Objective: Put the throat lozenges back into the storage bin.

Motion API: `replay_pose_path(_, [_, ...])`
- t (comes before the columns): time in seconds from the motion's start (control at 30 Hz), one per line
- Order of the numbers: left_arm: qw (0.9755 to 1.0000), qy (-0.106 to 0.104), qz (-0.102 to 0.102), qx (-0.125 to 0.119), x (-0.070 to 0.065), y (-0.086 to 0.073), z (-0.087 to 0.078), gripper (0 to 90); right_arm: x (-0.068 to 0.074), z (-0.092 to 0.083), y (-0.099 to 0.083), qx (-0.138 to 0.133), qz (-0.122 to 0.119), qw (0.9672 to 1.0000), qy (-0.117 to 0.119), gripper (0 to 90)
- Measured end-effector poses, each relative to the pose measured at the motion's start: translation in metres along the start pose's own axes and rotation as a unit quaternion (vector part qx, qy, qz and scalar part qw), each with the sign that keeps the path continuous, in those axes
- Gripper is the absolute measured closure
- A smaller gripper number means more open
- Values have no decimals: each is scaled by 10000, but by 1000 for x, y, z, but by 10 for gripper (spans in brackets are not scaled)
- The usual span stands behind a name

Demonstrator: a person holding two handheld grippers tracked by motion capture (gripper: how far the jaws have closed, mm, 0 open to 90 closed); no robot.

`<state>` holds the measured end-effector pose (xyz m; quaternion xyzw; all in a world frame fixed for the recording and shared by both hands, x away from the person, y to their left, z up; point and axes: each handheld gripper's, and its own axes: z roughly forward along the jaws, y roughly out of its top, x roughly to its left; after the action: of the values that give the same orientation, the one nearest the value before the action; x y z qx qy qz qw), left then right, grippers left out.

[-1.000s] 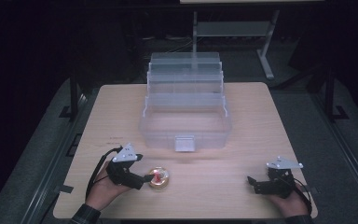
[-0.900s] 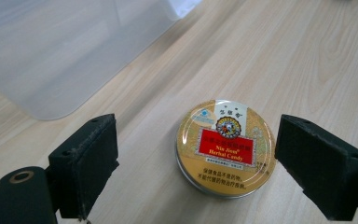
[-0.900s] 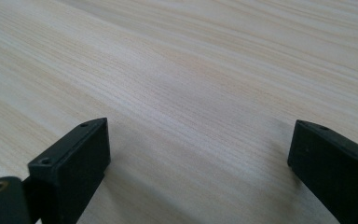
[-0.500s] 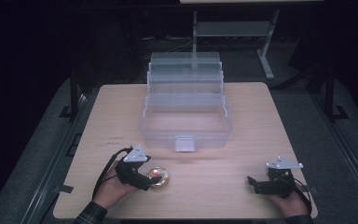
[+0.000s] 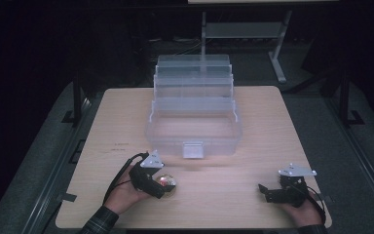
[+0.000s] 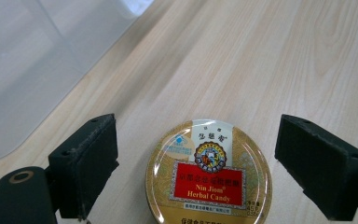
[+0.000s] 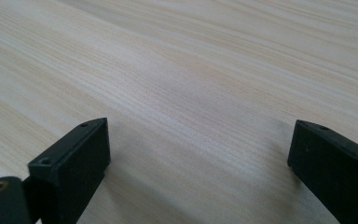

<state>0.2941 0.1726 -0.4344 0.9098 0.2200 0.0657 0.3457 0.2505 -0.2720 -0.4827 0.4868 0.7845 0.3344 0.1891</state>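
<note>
One pale wood-grain table [image 5: 253,122] carries a clear plastic tiered box [image 5: 194,127] at its centre. Near the front edge, the left gripper [image 6: 196,163] straddles a round gold candy tin [image 6: 209,175], jaws released. The right gripper [image 7: 198,163] rests spread, front-right.

candy tin [image 6: 209,173] bottom cut off by frame edge; small print unreadable

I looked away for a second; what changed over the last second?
The left gripper slid rightward along the table to the candy tin, its open jaws now on either side, not gripping. The tin, the right gripper and the clear organizer box stayed put.
</note>
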Motion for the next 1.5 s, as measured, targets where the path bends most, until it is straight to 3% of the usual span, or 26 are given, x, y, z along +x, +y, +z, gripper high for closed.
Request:
replay_pose_path(0.37, [9991, -87, 176, 365, -2, -2, 8, 120, 0, 0, 0, 3, 1, 10000, 0, 50])
replay_pose_path(0.73, [9977, -139, 221, 622, -2, -6, 14, 121, 0, 0, 0, 3, 1, 10000, -1, 50])
replay_pose_path(0.9, [9977, -162, 175, 630, -2, -8, 16, 122, 0, 0, 0, 1, -7, 10000, -1, 50])
replay_pose_path(1.13, [9966, -204, 233, 767, -4, -10, 21, 125, 0, 0, 0, 3, 0, 10000, -1, 50])
replay_pose_path(1.5, [9962, -147, 348, 789, -4, -11, 20, 148, 0, 0, 0, -1, -1, 10000, -1, 50])
